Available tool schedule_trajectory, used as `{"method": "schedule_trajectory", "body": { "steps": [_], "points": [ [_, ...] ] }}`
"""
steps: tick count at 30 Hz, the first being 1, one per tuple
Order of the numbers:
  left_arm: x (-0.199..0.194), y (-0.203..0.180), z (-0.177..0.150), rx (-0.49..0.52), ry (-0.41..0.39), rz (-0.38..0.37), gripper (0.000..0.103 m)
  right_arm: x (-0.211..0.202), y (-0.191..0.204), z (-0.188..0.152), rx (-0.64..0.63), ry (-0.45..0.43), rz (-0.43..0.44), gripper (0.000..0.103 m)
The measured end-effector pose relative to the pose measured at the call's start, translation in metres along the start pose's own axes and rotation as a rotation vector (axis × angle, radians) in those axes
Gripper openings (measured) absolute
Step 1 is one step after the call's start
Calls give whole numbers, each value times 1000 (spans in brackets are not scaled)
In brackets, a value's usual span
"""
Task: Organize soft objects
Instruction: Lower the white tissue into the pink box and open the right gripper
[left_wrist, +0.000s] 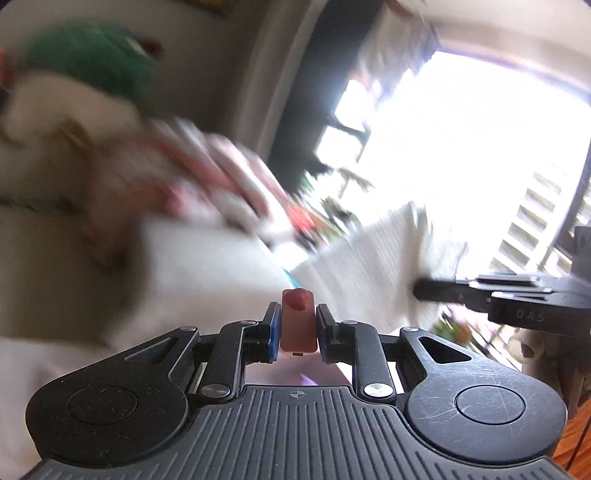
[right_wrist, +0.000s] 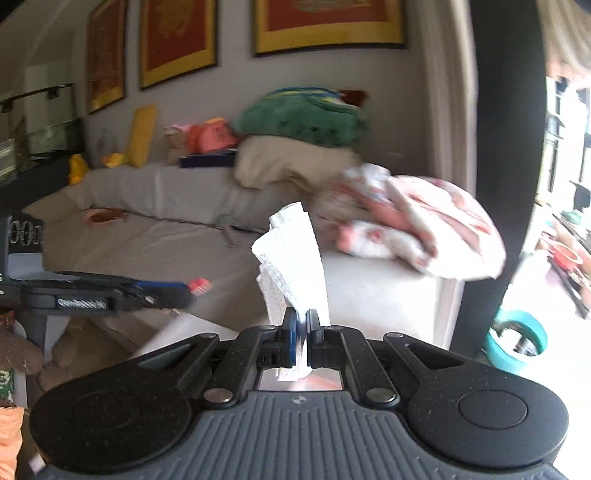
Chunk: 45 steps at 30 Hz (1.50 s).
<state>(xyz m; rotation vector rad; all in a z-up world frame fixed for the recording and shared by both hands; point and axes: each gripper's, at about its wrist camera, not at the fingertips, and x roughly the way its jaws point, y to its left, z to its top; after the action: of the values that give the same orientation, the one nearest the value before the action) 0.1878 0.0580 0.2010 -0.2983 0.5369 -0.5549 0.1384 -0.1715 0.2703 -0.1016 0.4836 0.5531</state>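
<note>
White cloth (right_wrist: 291, 258) in right tongs (right_wrist: 301, 325); left-wrist view only: pink block (left_wrist: 298, 319).

"DAS" on the right gripper (left_wrist: 424, 290)

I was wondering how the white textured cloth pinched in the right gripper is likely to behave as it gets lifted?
The white cloth looks thin and floppy: it creases and bunches above the right gripper. It is probably light, since a narrow pinch holds it. Its dimpled weave should grip rather than slip.
</note>
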Motion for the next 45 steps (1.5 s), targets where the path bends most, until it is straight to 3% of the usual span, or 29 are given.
{"method": "schedule_trajectory", "body": {
  "steps": [2, 4, 6, 8, 13, 20, 25, 28, 30, 33, 38, 39, 40, 41, 43, 45],
  "points": [
    [45, -9, -19, -14, 101, -34, 24, 5, -16, -21, 16, 26, -30, 5],
    [82, -12, -40, -22, 188, 7, 24, 13, -30, -40, 42, 62, -41, 5],
    [100, -9, -56, -8, 213, 39, 26, 26, -42, -56, 78, 116, -37, 5],
    [103, -3, -60, -25, 208, 23, 26, 39, -52, -72, 111, 155, -24, 5],
    [61, 9, -53, -9, 111, 52, 26, 98, -64, -99, 222, 272, 39, 5],
    [0, 22, -58, 12, 40, 93, 26, 211, -55, -119, 332, 454, 12, 5],
    [-29, 52, -62, -17, -12, 157, 26, 232, -48, -120, 302, 505, -32, 7],
    [-47, 79, -61, -61, -78, 197, 26, 225, -47, -112, 297, 526, -6, 17],
    [-57, 98, -61, -100, -105, 223, 26, 214, -50, -100, 278, 484, -17, 37],
    [-74, 126, -64, -157, -130, 255, 26, 189, -42, -83, 204, 390, -53, 58],
    [-90, 161, -63, -202, -143, 292, 26, 158, -22, -67, 120, 250, -106, 57],
    [-90, 167, -62, -208, -131, 297, 26, 157, -22, -67, 117, 242, -108, 50],
    [-88, 174, -58, -213, -113, 296, 26, 160, -21, -67, 122, 250, -98, 43],
    [-83, 179, -55, -211, -83, 289, 26, 168, -22, -68, 144, 272, -78, 27],
    [-68, 192, -45, -195, 17, 267, 26, 188, -28, -75, 224, 336, -37, 23],
    [-54, 201, -39, -158, 86, 315, 26, 212, -34, -86, 287, 408, -46, 24]
  ]
}}
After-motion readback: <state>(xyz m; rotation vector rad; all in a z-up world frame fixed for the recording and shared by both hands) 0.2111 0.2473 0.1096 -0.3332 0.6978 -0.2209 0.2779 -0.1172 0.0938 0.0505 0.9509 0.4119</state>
